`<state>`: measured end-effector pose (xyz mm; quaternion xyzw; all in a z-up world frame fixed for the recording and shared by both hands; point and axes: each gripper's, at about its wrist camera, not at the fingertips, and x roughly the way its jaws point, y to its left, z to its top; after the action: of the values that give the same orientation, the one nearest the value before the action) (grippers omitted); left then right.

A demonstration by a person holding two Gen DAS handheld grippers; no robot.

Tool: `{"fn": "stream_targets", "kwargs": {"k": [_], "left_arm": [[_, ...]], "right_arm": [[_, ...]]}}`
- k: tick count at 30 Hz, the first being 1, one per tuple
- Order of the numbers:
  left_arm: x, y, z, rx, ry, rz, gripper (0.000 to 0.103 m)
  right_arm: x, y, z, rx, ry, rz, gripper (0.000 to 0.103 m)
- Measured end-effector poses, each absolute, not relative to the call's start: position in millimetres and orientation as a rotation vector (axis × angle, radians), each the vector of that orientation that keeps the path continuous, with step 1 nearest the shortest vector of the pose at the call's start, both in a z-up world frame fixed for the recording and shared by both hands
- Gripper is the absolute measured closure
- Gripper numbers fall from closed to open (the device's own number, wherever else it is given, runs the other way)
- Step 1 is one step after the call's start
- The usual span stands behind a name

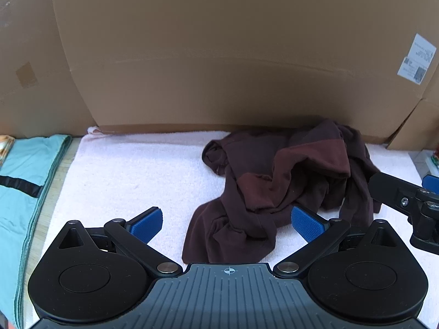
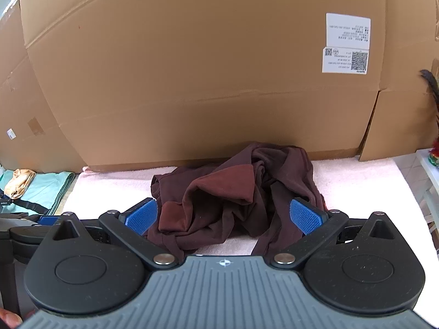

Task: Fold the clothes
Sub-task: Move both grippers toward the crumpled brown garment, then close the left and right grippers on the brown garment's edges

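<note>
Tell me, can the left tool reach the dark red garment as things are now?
Probably yes. The left tool is open and the garment lies crumpled on the white towel right ahead of it, with nothing between. The right tool is off to the side, not blocking.

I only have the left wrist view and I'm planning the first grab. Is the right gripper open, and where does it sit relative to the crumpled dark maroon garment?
Observer: The right gripper is open. Its blue pads are spread wide, one toward each side of the near part of the crumpled dark maroon garment.
Operator: I see only a sliver of something on the folded teal cloth at far left. What is it?
Observer: A crumpled tan cloth lies on the folded teal cloth, well apart from the garment.
</note>
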<state>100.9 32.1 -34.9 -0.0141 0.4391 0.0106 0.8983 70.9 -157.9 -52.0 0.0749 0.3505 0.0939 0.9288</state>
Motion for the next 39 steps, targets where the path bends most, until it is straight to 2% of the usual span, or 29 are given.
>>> {"fn": "stream_targets", "kwargs": {"k": [16,21,22,25,26,28,31,32,33,34,35,36,39], "left_arm": [[104.7,29.7,-41.4,-0.010,0.933,0.017,0.000],[102.2,27.5,-40.7,0.008,0.892,0.006,0.000],[101.7,27.1,-40.4,0.012,0.883,0.004,0.000],[100.0,25.7,-39.7,0.023,0.855,-0.003,0.001],[99.4,24.9,-39.0,0.028,0.842,-0.007,0.004],[98.6,23.8,-37.6,0.028,0.816,-0.015,0.009],[98.2,24.5,-37.2,0.009,0.782,-0.032,0.020],[99.1,24.7,-37.6,0.004,0.778,-0.038,0.027],[100.7,24.5,-38.6,0.004,0.781,-0.042,0.039],[102.4,24.1,-39.8,0.006,0.787,-0.046,0.049],[104.3,23.8,-41.3,0.006,0.794,-0.050,0.070],[105.4,23.9,-42.6,0.003,0.797,-0.057,0.086],[105.8,24.1,-45.1,-0.011,0.783,-0.078,0.095]], "right_arm": [[76.6,-159.6,-59.6,0.143,0.751,0.175,0.000],[74.4,-163.1,-63.2,0.154,0.740,0.195,0.001],[73.9,-162.8,-63.1,0.147,0.733,0.199,0.002],[73.2,-161.7,-62.9,0.124,0.713,0.215,0.027],[73.9,-161.5,-63.3,0.120,0.714,0.221,0.035],[76.7,-162.5,-65.0,0.128,0.727,0.227,0.037],[80.5,-165.9,-67.5,0.150,0.734,0.237,0.052],[81.8,-167.4,-68.3,0.158,0.734,0.241,0.062],[83.1,-168.8,-69.1,0.165,0.734,0.245,0.074],[84.3,-170.2,-69.9,0.173,0.735,0.249,0.079],[85.6,-171.6,-70.7,0.180,0.735,0.253,0.087],[86.9,-173.0,-71.5,0.188,0.735,0.257,0.092],[91.4,-177.0,-73.2,0.196,0.724,0.262,0.103]]}}
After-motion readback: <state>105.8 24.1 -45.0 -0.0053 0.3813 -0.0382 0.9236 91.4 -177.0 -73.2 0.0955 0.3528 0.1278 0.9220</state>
